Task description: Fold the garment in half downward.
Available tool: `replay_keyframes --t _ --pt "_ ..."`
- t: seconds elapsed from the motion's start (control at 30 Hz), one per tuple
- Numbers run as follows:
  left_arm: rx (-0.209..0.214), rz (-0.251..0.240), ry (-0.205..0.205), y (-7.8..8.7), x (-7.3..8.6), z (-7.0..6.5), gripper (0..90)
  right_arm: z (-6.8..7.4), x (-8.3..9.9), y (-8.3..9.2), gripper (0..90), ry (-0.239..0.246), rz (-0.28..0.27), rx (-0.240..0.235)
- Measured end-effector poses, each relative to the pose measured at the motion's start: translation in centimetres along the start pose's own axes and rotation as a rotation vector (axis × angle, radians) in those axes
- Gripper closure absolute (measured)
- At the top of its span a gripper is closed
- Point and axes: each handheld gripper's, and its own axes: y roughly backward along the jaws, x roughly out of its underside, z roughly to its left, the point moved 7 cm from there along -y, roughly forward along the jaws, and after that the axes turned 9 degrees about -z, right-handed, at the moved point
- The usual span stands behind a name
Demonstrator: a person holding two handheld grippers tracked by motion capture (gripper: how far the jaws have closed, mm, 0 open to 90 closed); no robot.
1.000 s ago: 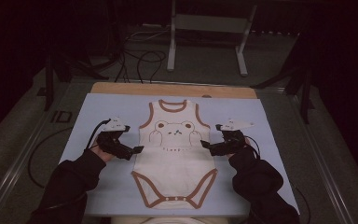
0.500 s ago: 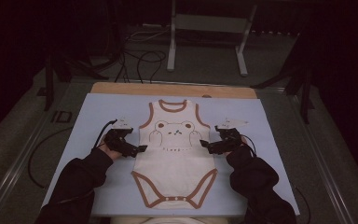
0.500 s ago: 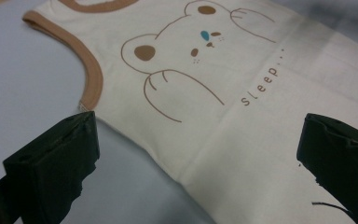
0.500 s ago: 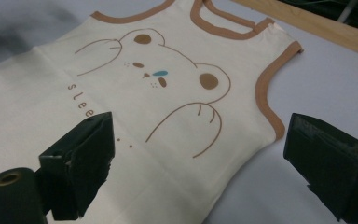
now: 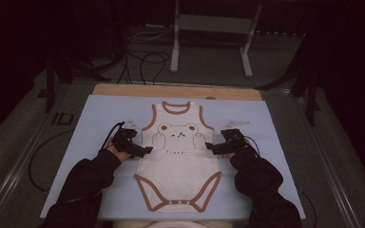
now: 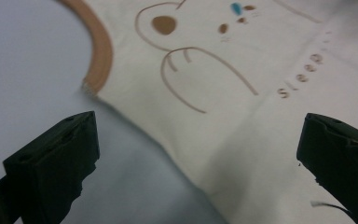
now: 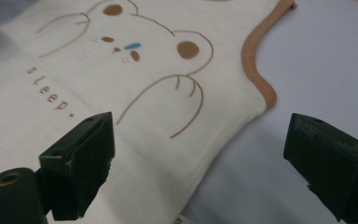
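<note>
Bodysuit (image 5: 177, 156) (flat) between two open grippers

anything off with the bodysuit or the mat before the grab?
Nothing stands out. The bodysuit lies flat and face up on the blue mat, roughly centred. The left gripper and right gripper sit open at its side edges.

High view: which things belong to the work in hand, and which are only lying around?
In the work:
bodysuit
left gripper, open at its side edge
right gripper, open at the other edge
blue mat under it

Lying about:
metal stand
floor cables
</note>
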Motion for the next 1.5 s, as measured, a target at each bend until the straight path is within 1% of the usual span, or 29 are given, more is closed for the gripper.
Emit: replay_keyframes --t 0.03,0.1,0.13,0.2,0.23,0.27,0.3,0.33,0.37,0.4,0.43,0.53,0.57,0.6,0.63,0.67,0.7,0.73,0.77,0.83,0.87,0.93,1.13,1.2,1.33,1.37,1.43,1.47,1.5 --pt "-0.004 0.008 -0.002 -0.1 0.1 0.0 0.1 -0.1 0.1 -0.1 12.6 -0.007 0.009 0.006" --pt "-0.026 0.018 -0.006 -0.3 0.2 0.2 0.1 -0.3 0.3 -0.4 15.7 -0.019 0.027 0.010" --pt "-0.030 0.027 -0.007 -0.4 0.3 0.3 0.2 -0.5 0.4 -0.6 18.4 -0.018 0.033 0.018" --pt "-0.047 0.024 -0.016 -0.5 0.3 0.4 1.3 -0.8 0.5 -0.8 24.2 -0.035 0.042 0.029" --pt "-0.059 0.020 -0.024 -0.5 0.3 0.5 3.5 -0.9 0.6 -1.0 25.5 -0.043 0.047 0.031" --pt "-0.059 0.020 -0.024 -0.5 0.3 0.5 3.7 -0.9 0.6 -1.0 25.5 -0.043 0.047 0.031" --pt "-0.057 0.014 -0.030 -0.5 0.2 0.6 3.7 -0.9 0.7 -1.2 27.6 -0.041 0.055 0.032" --pt "-0.054 0.016 -0.028 -0.5 0.3 0.6 4.8 -1.1 1.0 -1.6 33.0 -0.037 0.075 0.051" --pt "-0.052 0.021 -0.030 -0.6 0.3 0.6 4.9 -1.1 1.1 -1.8 34.0 -0.047 0.086 0.045" --pt "-0.056 0.026 -0.034 -0.6 0.4 0.7 6.4 -1.0 1.2 -2.0 35.8 -0.046 0.091 0.042" --pt "-0.053 0.028 -0.034 -0.7 0.4 0.7 9.2 -1.0 1.3 -2.1 40.6 -0.045 0.097 0.042" --pt "-0.061 0.046 -0.027 -1.0 0.8 0.8 12.5 -0.8 1.3 -2.4 44.6 -0.041 0.103 0.044" --pt "-0.068 0.050 -0.021 -1.1 0.8 0.8 16.1 -0.8 1.3 -2.5 46.3 -0.035 0.108 0.051" --pt "-0.061 0.048 -0.016 -1.2 0.9 0.8 17.0 -0.8 1.2 -2.5 47.3 -0.035 0.111 0.057" --pt "-0.065 0.049 -0.018 -1.2 0.9 0.8 19.6 -0.9 1.2 -2.5 49.3 -0.031 0.112 0.062" --pt "-0.077 0.049 -0.020 -1.3 0.9 0.9 21.5 -0.9 1.1 -2.5 50.6 -0.027 0.115 0.064" --pt "-0.081 0.050 -0.015 -1.4 1.0 0.9 25.0 -0.9 1.1 -2.5 52.5 -0.025 0.121 0.071" --pt "-0.097 0.047 -0.008 -1.4 0.9 1.0 26.8 -0.9 1.1 -2.5 53.8 -0.022 0.123 0.076" --pt "-0.097 0.042 -0.001 -1.4 0.8 1.0 31.4 -1.0 1.1 -2.5 55.9 -0.019 0.126 0.082" --pt "-0.102 0.040 0.003 -1.5 0.7 1.0 35.8 -1.0 1.1 -2.4 60.5 -0.016 0.133 0.088" --pt "-0.102 0.040 0.001 -1.6 0.7 1.1 37.1 -1.0 1.2 -2.4 61.5 -0.015 0.133 0.087" --pt "-0.114 0.043 0.003 -1.6 0.6 1.1 41.3 -0.9 1.2 -2.4 66.9 -0.011 0.135 0.088" --pt "-0.103 0.050 0.010 -1.9 0.3 0.6 54.9 -0.3 1.1 -2.4 82.4 0.004 0.148 0.063" --pt "-0.107 0.055 0.018 -1.9 0.2 0.6 58.2 -0.2 1.1 -2.5 86.9 0.010 0.153 0.053" --pt "-0.118 0.061 0.036 -1.9 0.1 0.7 69.0 0.0 1.0 -2.5 88.9 0.022 0.166 0.054" --pt "-0.120 0.065 0.043 -1.9 0.1 0.7 73.3 0.0 1.0 -2.6 89.1 0.025 0.168 0.055" --pt "-0.107 0.064 0.065 -2.0 0.0 0.7 83.7 0.0 0.9 -2.6 89.3 0.028 0.174 0.052" --pt "-0.109 0.064 0.072 -2.0 0.0 0.6 87.6 0.0 0.9 -2.6 89.4 0.030 0.174 0.054" --pt "-0.115 0.066 0.067 -2.0 0.0 0.5 88.5 0.0 0.9 -2.6 89.5 0.033 0.176 0.055"
